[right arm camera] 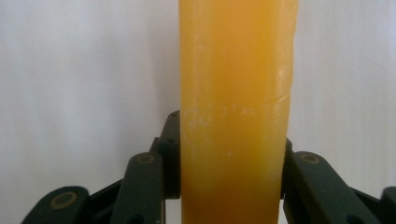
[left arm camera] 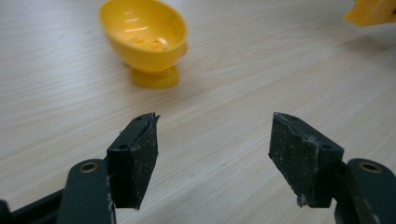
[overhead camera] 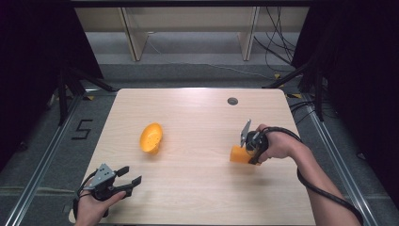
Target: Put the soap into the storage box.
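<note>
From the high view I see my right gripper (overhead camera: 244, 153) clamped on an orange block (overhead camera: 239, 155), well to the right of the yellow bowl (overhead camera: 151, 138) that sits tipped on its side on the table (overhead camera: 197, 188). In the right gripper view the block (right arm camera: 236, 116) stands upright between the two black pads, which press flat against both of its sides, so the pinch is firm. I think the block's lower edge is at or just above the wood, but the high view is too small for me to say whether it touches.

My left gripper (overhead camera: 128, 178) rests near the front left corner of the table, below and to the left of the bowl, well apart from it. In the left gripper view its pads (left arm camera: 135, 156) are spread wide with bare wood between them, and the bowl (left arm camera: 144, 39) lies ahead of them, its hollow turned toward the camera, with its small foot on the tabletop.
</note>
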Available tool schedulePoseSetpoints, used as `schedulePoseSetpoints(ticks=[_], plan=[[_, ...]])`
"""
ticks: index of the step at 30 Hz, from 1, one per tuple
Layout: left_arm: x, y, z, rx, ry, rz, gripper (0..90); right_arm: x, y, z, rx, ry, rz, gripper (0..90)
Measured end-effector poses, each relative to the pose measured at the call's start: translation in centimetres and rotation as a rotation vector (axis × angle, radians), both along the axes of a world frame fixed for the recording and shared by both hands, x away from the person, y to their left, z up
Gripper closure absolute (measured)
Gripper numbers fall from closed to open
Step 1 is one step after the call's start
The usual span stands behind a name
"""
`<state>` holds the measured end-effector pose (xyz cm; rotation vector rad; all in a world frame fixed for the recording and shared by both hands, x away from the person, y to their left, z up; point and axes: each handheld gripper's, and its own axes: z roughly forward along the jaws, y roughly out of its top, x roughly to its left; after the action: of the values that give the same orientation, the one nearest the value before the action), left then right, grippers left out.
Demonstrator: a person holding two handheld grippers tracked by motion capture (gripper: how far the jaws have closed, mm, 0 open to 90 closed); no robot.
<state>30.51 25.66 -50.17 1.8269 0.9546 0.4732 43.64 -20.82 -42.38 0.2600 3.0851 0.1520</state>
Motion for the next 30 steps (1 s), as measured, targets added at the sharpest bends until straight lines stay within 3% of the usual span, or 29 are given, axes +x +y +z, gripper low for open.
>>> schedulePoseSetpoints(ticks=[2, 3, 5, 6, 7, 8, 9, 11, 14, 15, 16, 20, 21, 25, 26, 27, 30], plan=[[0.0, -1.0, 0.3, 0.013, -0.012, -0.030, 26.2, -1.7, 0.9, 0.4, 0.022, 0.018, 0.056, 61.9], [0.1, -1.7, 0.5, 0.020, -0.021, -0.073, 25.4, -2.2, 1.3, 0.5, 0.033, 0.025, 0.099, 61.8], [0.1, -2.6, 0.8, 0.013, -0.029, -0.130, 24.8, -3.8, 2.2, 0.8, 0.036, 0.053, 0.121, 61.9], [0.1, -3.1, 1.1, 0.030, -0.035, -0.167, 24.8, -4.8, 2.7, 1.1, 0.017, 0.063, 0.080, 61.8], [0.2, -3.7, 1.2, 0.032, -0.044, -0.221, 24.8, -5.6, 3.2, 1.3, 0.025, 0.076, 0.089, 61.9], [0.1, -4.3, 1.3, 0.029, -0.040, -0.249, 24.8, -6.0, 3.7, 1.5, 0.025, 0.076, 0.134, 61.9], [0.1, -5.0, 1.4, 0.027, -0.034, -0.293, 24.8, -6.8, 4.0, 1.8, 0.015, 0.079, 0.110, 61.9], [0.0, -6.4, 1.6, 0.021, -0.019, -0.361, 24.4, -7.8, 4.9, 2.2, 0.022, 0.092, 0.117, 61.9], [-0.1, -8.5, 2.1, 0.057, -0.033, -0.461, 22.8, -8.9, 6.2, 2.6, 0.027, 0.092, 0.141, 61.9], [-0.1, -8.5, 2.1, 0.057, -0.033, -0.461, 22.4, -9.1, 6.7, 2.7, 0.038, 0.092, 0.156, 61.9], [-0.2, -9.8, 2.5, 0.065, -0.041, -0.516, 22.1, -9.6, 7.2, 2.8, 0.027, 0.092, 0.141, 61.9], [-0.3, -12.1, 3.4, 0.061, -0.080, -0.611, 21.9, -9.5, 8.5, 2.8, 0.023, 0.098, 0.190, 61.9], [-0.4, -12.6, 3.5, 0.050, -0.081, -0.641, 22.5, -9.6, 8.8, 2.8, 0.013, 0.095, 0.181, 61.9], [-0.4, -14.3, 3.7, 0.022, -0.072, -0.666, 25.4, -9.6, 10.0, 2.9, -0.002, 0.102, 0.178, 61.9], [-0.3, -14.7, 3.7, 0.009, -0.064, -0.671, 26.1, -9.2, 10.3, 2.7, 0.016, 0.085, 0.237, 61.9], [-0.2, -14.9, 3.7, -0.002, -0.055, -0.671, 26.9, -9.5, 10.5, 2.8, 0.001, 0.094, 0.199, 61.9], [0.0, -15.4, 3.8, -0.020, -0.046, -0.674, 31.0, -9.4, 11.1, 2.9, -0.002, 0.081, 0.224, 61.9]])
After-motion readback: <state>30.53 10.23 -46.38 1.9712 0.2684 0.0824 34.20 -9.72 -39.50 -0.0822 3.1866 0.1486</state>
